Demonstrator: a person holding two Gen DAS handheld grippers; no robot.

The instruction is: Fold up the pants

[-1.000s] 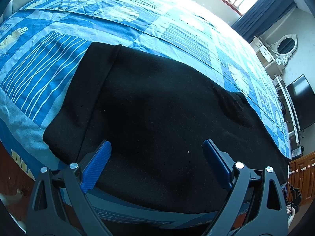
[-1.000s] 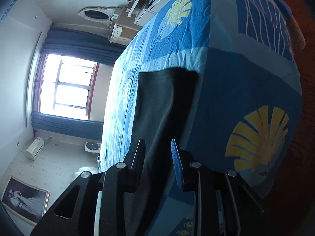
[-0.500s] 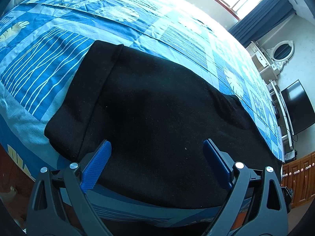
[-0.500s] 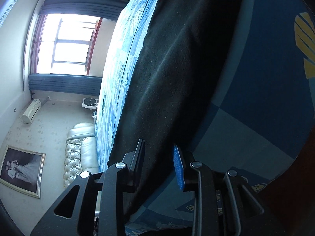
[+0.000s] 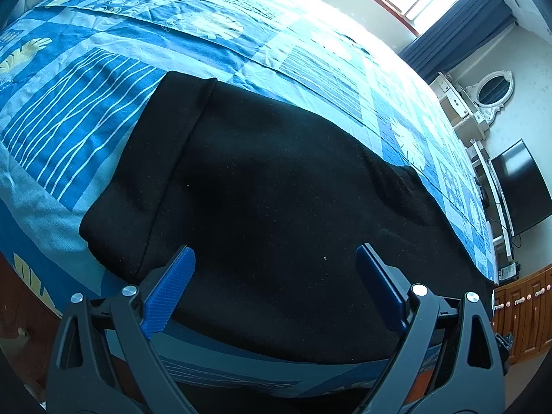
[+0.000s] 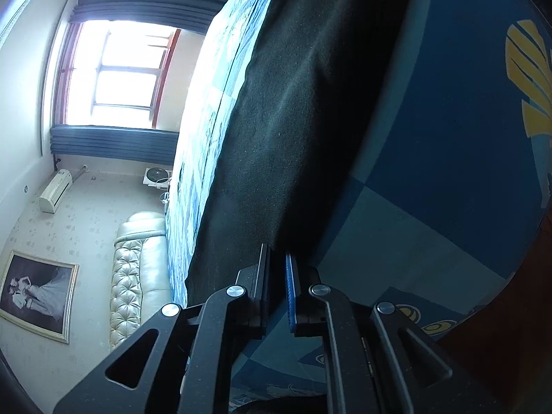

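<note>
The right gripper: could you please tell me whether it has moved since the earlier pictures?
Yes. The right gripper moved forward to the black fabric pants on the blue patterned bedspread; its jaws have just been closing on their edge.

The pants [image 5: 276, 186] are black and made of soft, thick cloth. They lie spread flat on a blue patterned bed cover [image 5: 69, 120], close to its near edge. A wide band [image 5: 151, 172] with a stitched seam runs along their left end. From there the cloth reaches off to the right. On the far side, toward the right, a small bump [image 5: 400, 186] of cloth sticks up. The pants look mostly smooth.
</note>
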